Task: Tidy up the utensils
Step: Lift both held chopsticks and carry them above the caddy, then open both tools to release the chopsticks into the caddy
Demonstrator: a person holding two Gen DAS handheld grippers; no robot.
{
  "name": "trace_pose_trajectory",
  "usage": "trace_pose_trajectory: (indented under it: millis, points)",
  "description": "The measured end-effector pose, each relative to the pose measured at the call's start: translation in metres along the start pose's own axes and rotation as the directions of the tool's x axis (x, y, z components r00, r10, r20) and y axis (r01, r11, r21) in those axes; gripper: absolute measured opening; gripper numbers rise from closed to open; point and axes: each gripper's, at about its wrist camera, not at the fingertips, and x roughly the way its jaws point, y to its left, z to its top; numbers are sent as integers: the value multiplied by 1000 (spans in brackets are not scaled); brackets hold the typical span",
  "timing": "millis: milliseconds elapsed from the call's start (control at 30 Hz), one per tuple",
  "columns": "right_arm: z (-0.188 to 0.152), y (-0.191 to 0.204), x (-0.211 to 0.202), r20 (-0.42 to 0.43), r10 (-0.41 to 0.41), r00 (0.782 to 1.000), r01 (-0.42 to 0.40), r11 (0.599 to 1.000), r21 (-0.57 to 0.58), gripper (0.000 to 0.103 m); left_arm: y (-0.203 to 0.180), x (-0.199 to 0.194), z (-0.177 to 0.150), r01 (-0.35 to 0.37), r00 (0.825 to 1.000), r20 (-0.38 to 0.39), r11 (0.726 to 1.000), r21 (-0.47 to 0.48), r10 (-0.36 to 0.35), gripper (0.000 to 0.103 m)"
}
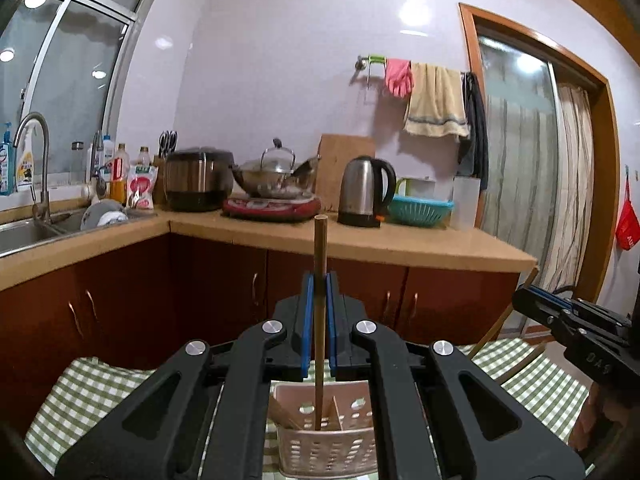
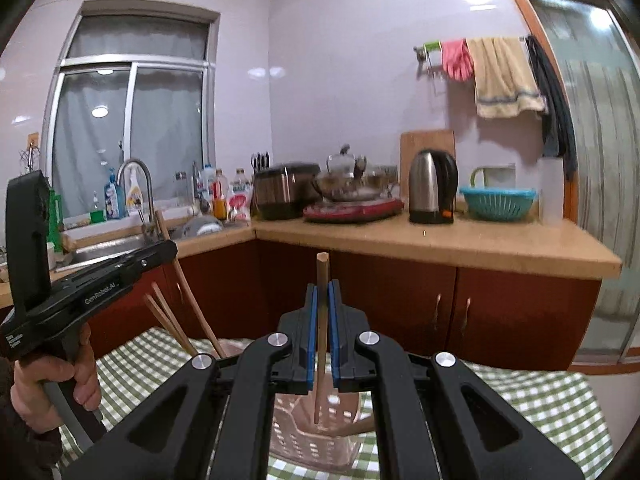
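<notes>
Here, both grippers are carrying chopsticks to the basket.

The left gripper fingers are pinching one upright chopstick, its lower tip hanging over the basket below; the right gripper is clamping another chopstick, tip over the basket too.

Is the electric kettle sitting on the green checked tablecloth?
No: the electric kettle stands on the kitchen counter, while the tablecloth lies nearer, under the pink utensil basket.

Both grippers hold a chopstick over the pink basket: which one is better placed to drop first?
Probably left: its chopstick hangs upright with the tip already inside the basket; the right one sits slightly tilted above it.
</notes>
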Motion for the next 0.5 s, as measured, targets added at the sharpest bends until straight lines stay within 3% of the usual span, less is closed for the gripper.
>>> trace_pose_trajectory:
  millis: [367, 500]
  points:
    - [-21, 3, 17, -68, -14, 998, 14, 1000, -1, 6, 1, 15, -22, 4, 999, -53, 1000, 2, -4, 7]
    - [-19, 3, 18, -72, -13, 997, 13, 1000, 5, 9, 2, 17, -25, -1, 998, -66, 1000, 2, 1, 13]
